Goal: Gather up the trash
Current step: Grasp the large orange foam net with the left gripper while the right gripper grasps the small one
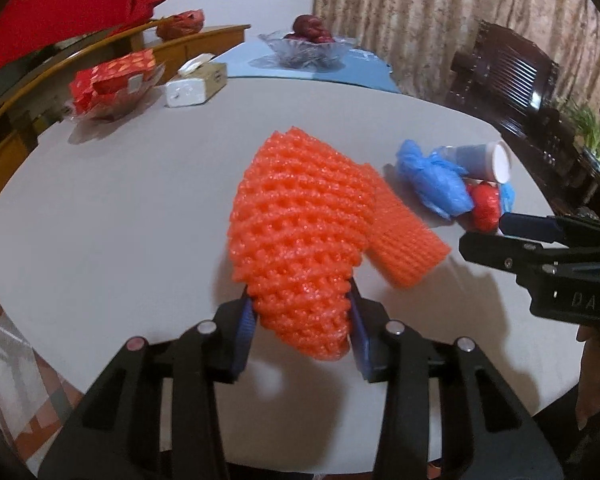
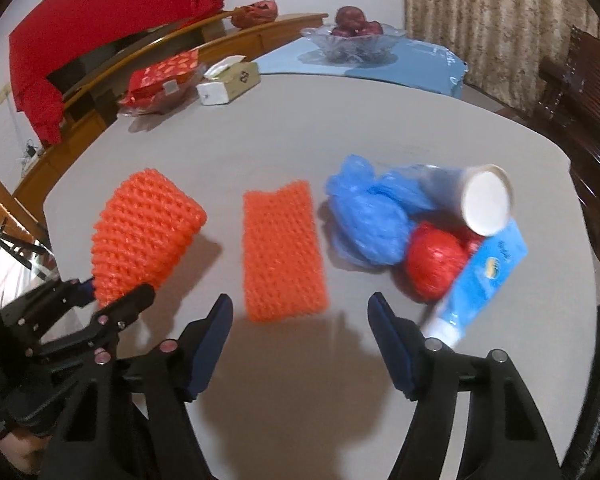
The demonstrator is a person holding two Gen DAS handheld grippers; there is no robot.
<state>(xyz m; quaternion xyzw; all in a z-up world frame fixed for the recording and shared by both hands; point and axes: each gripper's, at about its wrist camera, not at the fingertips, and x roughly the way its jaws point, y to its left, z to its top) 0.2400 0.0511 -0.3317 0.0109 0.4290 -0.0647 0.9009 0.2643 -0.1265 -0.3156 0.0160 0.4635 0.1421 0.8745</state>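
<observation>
The left claw [image 1: 302, 316] pinches a raised orange foam net [image 1: 300, 216]. Just ahead of the spread right claw [image 2: 300, 320] a second net [image 2: 282, 250] lies flat on the table [image 2: 260, 120]. To its right lie a blue bag [image 2: 366, 220], a cup [image 2: 482, 198], a red ball [image 2: 434, 260] and a tube [image 2: 484, 276], crowded together.

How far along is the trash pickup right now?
Nothing looks binned yet; no bin is in view. The left gripper holds one orange foam net. The right gripper is open. Left on the table: flat net, blue bag, cup, red wad, tube.
</observation>
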